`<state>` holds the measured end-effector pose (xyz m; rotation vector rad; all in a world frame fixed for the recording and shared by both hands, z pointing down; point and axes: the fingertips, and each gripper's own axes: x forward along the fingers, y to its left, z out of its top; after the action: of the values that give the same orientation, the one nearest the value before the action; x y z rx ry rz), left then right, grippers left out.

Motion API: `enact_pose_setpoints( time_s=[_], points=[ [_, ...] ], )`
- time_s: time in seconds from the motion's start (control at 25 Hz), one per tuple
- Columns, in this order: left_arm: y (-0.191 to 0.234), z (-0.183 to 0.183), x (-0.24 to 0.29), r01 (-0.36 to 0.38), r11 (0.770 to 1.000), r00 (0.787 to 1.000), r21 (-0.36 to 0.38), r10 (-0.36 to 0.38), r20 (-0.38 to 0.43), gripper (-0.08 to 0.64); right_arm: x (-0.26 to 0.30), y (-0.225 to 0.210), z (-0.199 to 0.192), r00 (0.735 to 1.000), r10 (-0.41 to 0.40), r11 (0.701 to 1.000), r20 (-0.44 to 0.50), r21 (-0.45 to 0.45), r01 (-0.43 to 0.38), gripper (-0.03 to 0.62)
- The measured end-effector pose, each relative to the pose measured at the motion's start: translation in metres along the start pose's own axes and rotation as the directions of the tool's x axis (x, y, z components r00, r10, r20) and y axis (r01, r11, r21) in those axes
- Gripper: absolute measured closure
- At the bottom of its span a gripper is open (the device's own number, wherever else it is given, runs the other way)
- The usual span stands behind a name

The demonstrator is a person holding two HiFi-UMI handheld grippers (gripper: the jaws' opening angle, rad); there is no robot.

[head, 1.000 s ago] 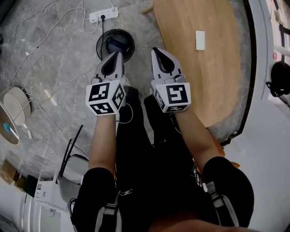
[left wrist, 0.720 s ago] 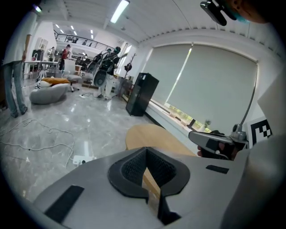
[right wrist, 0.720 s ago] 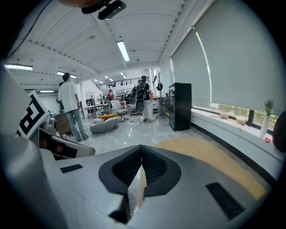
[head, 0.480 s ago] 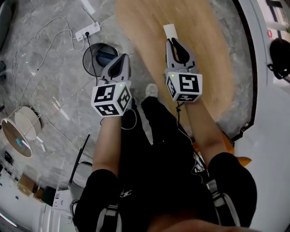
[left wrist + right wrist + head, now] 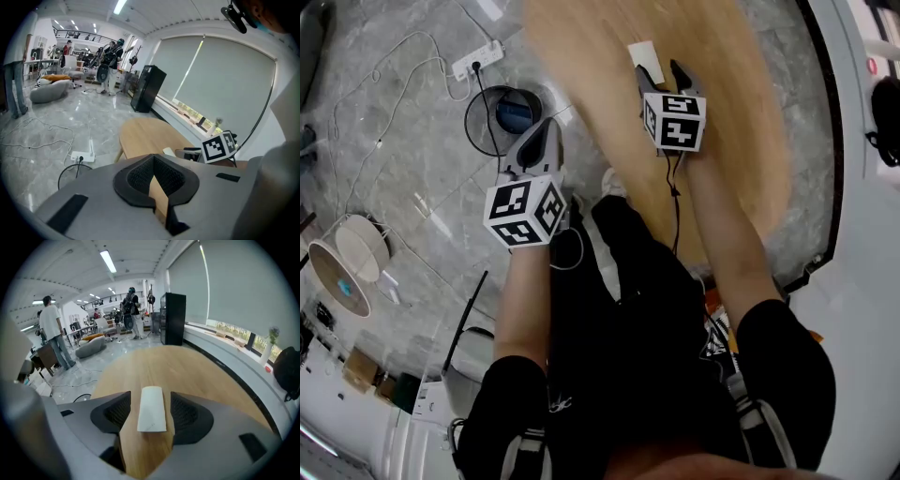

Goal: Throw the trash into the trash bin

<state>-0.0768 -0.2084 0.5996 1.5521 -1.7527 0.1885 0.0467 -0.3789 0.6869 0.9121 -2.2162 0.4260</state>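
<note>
Jaws opening astride white paper [image 5: 152, 408], right gripper [image 5: 660, 71] stretched over table [image 5: 741, 122], tilted down; left gripper [image 5: 545, 127] jaws together.

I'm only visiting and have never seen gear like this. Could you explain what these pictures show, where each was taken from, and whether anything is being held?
There is no robot here. A person holds a two-jaw tool, a hand-held gripper, in each hand. The picture looking steeply down at arms and legs comes from a camera on the person's head. The other two come from cameras riding on the grippers, each looking along its own jaws.

The left hand-held gripper hangs above the floor with its jaws together and nothing between them. The right hand-held gripper is over the wooden table. Its jaws are opening on either side of a small white piece of trash, which lies flat on the wood. The pads do not touch it, so nothing is held. The round trash bin stands on the floor beside the table.
</note>
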Motion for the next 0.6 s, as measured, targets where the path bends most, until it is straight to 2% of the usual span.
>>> enact_pose_setpoints(
  time_s=[0.16, 0.4, 0.56, 0.6],
  points=[
    [0.008, -0.009, 0.002, -0.025, 1.000, 1.000, -0.008, 0.025, -0.018, 0.555, 0.031, -0.006, -0.023, 0.995, 0.029, 0.999, -0.093, 0.034, -0.025, 0.356],
    [0.020, -0.019, 0.004, -0.039, 0.999, 0.999, -0.018, 0.039, -0.037, 0.554, 0.056, -0.002, -0.044, 0.986, 0.046, 0.999, -0.163, 0.000, -0.047, 0.351],
    [0.028, -0.020, 0.004, -0.045, 0.999, 0.998, -0.026, 0.044, -0.033, 0.554, 0.050, 0.005, -0.041, 0.989, 0.074, 0.997, -0.124, 0.010, -0.073, 0.355],
    [0.031, -0.020, 0.002, -0.047, 0.998, 0.998, -0.032, 0.046, -0.031, 0.555, 0.044, 0.009, -0.038, 0.991, 0.078, 0.997, -0.105, 0.013, -0.077, 0.373]
  ],
)
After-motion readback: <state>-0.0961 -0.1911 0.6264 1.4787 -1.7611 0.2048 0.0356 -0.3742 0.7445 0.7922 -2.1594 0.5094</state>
